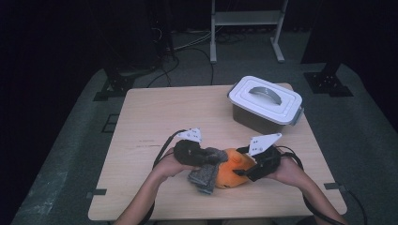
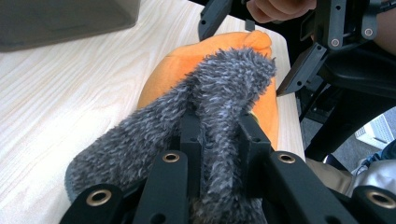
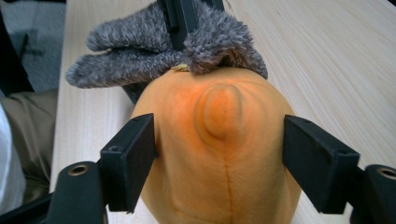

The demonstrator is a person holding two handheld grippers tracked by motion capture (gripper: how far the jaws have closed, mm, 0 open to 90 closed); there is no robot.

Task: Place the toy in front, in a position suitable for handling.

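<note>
Here the orange plush toy [image 1: 234, 173] is seen near the white lidded box [image 1: 265, 105], soft and light. Its grey fuzzy part [image 2: 224, 93] is pinched by the closed left gripper [image 2: 219, 135]; the right gripper [image 3: 219, 154] is opened around the body, which is best gripped at its middle

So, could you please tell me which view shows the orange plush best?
The right gripper view: the orange plush sits close and central there, its seam and nub plain. In the left gripper view the grey fuzzy fabric covers much of it; the high view shows it small between the hands.
</note>
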